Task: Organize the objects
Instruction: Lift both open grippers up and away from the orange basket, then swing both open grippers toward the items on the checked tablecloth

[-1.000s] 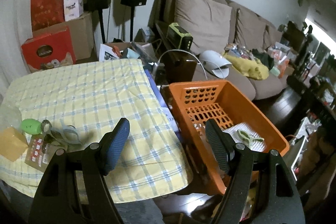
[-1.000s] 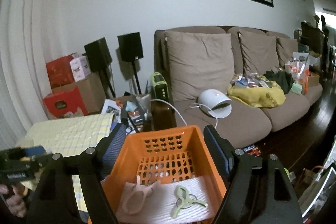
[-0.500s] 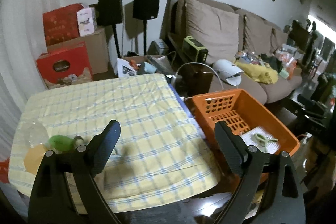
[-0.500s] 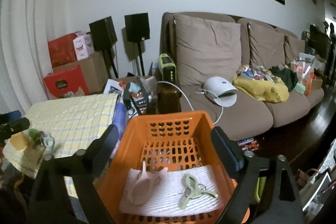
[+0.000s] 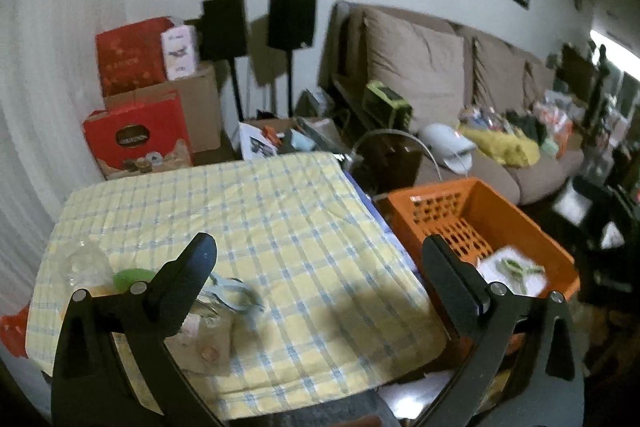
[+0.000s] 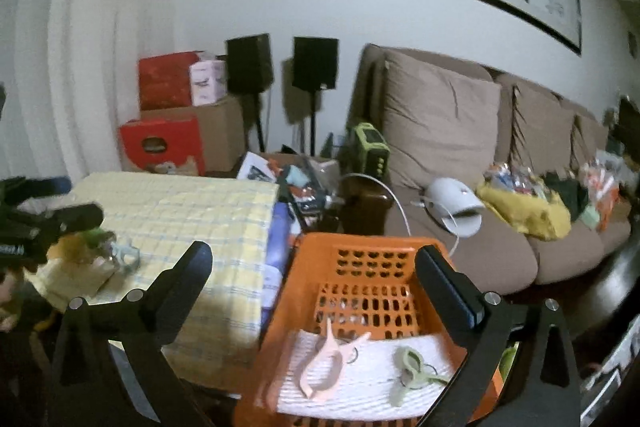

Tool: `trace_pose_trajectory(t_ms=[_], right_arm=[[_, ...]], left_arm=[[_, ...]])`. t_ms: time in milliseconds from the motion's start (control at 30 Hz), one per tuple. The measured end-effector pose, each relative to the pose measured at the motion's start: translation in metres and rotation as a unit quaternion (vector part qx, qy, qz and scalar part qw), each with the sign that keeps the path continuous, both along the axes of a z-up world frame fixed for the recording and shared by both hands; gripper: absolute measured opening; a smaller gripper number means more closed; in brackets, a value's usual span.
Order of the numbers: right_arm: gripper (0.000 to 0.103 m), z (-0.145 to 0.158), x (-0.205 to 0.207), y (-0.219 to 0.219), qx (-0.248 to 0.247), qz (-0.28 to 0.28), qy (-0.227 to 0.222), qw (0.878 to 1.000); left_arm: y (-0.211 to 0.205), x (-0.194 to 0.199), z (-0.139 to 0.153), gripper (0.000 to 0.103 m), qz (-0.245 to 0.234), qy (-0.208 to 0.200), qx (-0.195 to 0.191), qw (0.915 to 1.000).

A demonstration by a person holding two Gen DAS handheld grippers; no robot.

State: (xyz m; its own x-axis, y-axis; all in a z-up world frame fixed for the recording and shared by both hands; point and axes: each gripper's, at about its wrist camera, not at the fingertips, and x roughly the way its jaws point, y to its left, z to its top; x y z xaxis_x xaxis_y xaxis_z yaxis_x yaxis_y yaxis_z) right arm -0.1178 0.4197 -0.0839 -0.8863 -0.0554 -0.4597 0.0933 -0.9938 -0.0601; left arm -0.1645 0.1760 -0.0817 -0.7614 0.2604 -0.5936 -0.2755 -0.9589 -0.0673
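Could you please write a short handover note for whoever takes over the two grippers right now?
Left gripper: jaws opening, nothing between them, over the checked cloth.
Right gripper: jaws opening, empty, above the orange basket.
Done: pink clip and green clip lie on the white liner in the basket.
Left: the pale blue clip, a green item and small packets at the cloth's near left corner.

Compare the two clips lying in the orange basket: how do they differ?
The pink clip lies left on the white mat; the green clip lies right. The pink clip looks larger and its prongs point up-frame; the green clip's handles splay rightward. Both rest loose inside the orange basket, untouched.
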Motion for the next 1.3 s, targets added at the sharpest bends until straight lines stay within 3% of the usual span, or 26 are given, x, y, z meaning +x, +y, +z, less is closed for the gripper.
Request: trace_pose_trajectory(t_ms=[200,367,433,567,633,700,800,900,1067,1200,1300], right_arm=[[0.102,-0.001,0.002,-0.022,0.047,0.018,0.023,0.998],[0.102,-0.008,-0.001,-0.022,0.075,-0.001,0.030,0.997],[0.102,-0.008,-0.001,-0.022,0.054,-0.010,0.028,0.998],[0.102,0.001,0.004,-0.042,-0.034,-0.017,0.031,0.999],[0.102,0.006,0.003,-0.055,-0.068,-0.010,0.026,0.997],[0.102,0.013,0.003,-0.070,-0.070,-0.006,0.016,0.997],[0.102,0.028,0.010,-0.093,-0.024,-0.039,0.018,0.999],[0.102,0.042,0.026,-0.111,-0.007,-0.046,0.042,0.998],[0.102,0.059,0.044,-0.138,-0.010,-0.026,0.060,0.998],[0.102,0.073,0.051,-0.149,-0.020,-0.042,0.051,0.998],[0.102,0.077,0.054,-0.163,0.009,-0.047,0.060,0.997]], left_arm=[[-0.041,-0.013,-0.001,0.103,0.019,0.002,0.050,0.9986],[-0.077,-0.013,0.006,0.103,0.029,0.028,0.075,0.9964],[-0.095,-0.006,0.012,0.103,0.037,0.065,0.101,0.9920],[-0.114,-0.007,0.019,0.103,0.045,0.066,0.119,0.9896],[-0.122,-0.004,0.021,0.103,0.049,0.072,0.116,0.9894],[-0.132,0.005,0.025,0.103,0.061,0.088,0.101,0.9891],[-0.142,0.019,0.028,0.103,0.072,0.102,0.065,0.9900],[-0.154,0.037,0.031,0.103,0.089,0.119,0.030,0.9886],[-0.174,0.071,0.051,0.103,0.122,0.167,0.049,0.9771],[-0.186,0.084,0.062,0.103,0.117,0.180,0.055,0.9752],[-0.194,0.086,0.065,0.103,0.154,0.178,0.045,0.9708]])
